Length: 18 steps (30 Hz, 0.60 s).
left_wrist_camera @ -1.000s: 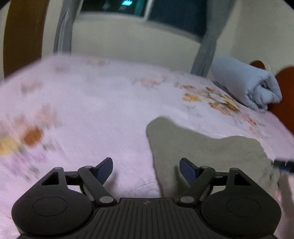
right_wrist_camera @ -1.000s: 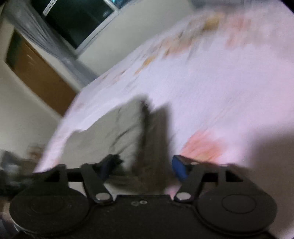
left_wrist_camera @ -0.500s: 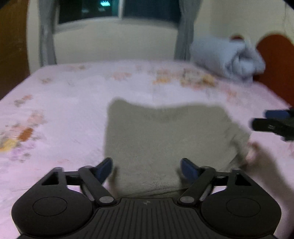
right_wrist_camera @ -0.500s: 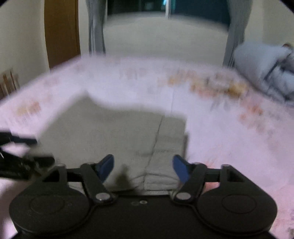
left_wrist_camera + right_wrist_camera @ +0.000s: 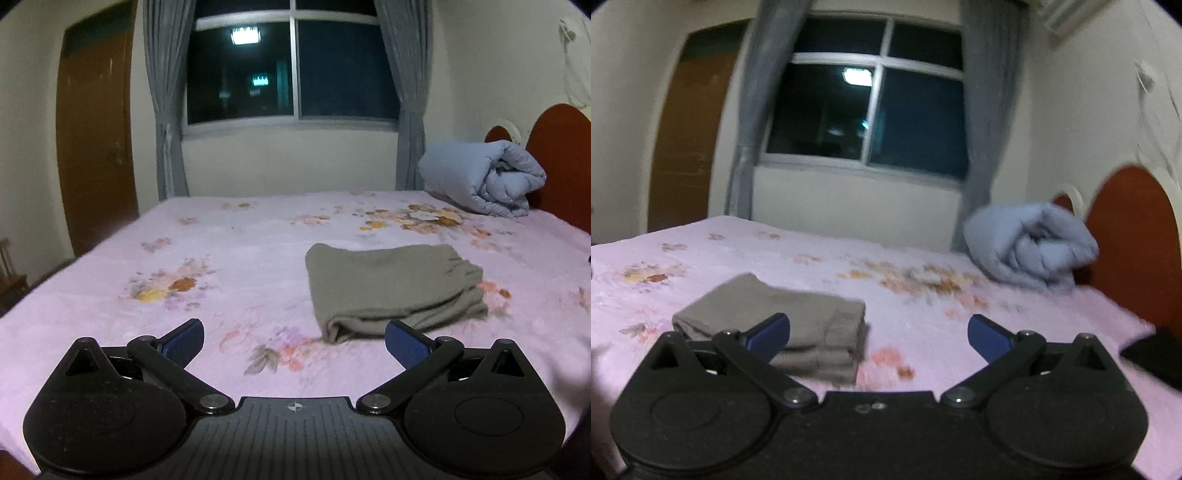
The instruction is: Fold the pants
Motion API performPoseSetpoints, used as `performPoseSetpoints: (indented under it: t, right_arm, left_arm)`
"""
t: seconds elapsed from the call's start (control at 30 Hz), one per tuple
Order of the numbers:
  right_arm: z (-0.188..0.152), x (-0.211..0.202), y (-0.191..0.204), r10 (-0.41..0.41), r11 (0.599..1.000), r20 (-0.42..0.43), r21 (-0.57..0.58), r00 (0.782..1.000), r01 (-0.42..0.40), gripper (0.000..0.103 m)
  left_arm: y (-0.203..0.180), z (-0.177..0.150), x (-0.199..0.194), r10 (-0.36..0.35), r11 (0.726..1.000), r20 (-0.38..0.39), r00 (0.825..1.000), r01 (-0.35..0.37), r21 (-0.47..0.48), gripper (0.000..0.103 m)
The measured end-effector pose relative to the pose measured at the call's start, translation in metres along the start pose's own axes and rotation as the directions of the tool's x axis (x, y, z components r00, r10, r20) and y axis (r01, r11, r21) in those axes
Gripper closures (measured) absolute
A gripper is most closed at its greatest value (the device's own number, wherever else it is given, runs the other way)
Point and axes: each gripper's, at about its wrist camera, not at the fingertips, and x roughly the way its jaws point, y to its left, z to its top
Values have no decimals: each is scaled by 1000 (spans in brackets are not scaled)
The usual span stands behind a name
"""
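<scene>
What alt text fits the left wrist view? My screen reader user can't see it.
Folded grey pants lie on a pink floral bedspread, beyond the open, empty left gripper. A rolled blue blanket sits by the headboard.

Dim indoor light; right view blurred, fisheye edges bent and dark.

No legible text, perhaps from blur.

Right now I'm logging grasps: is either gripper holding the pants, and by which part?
Nothing is held. The folded pants lie free on the bed; left gripper is open, right gripper is opening, both empty.
</scene>
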Motion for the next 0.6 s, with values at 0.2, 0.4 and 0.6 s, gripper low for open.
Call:
performPoseSetpoints:
  t: [0.2, 0.4, 0.6]
  right_arm:
    - [-23, -3, -12, 5, 991, -58, 133, 998, 3, 6]
    - [-28, -6, -8, -8, 993, -41, 120, 999, 13, 6]
    - [-32, 1, -5, -6, 994, -83, 105, 997, 14, 6]
  left_arm:
    - [21, -29, 2, 23, 993, -25, 999, -26, -114, 0]
    - [30, -36, 2, 17, 986, -17, 1000, -20, -164, 0]
    - [20, -35, 9, 32, 991, -41, 999, -37, -127, 0]
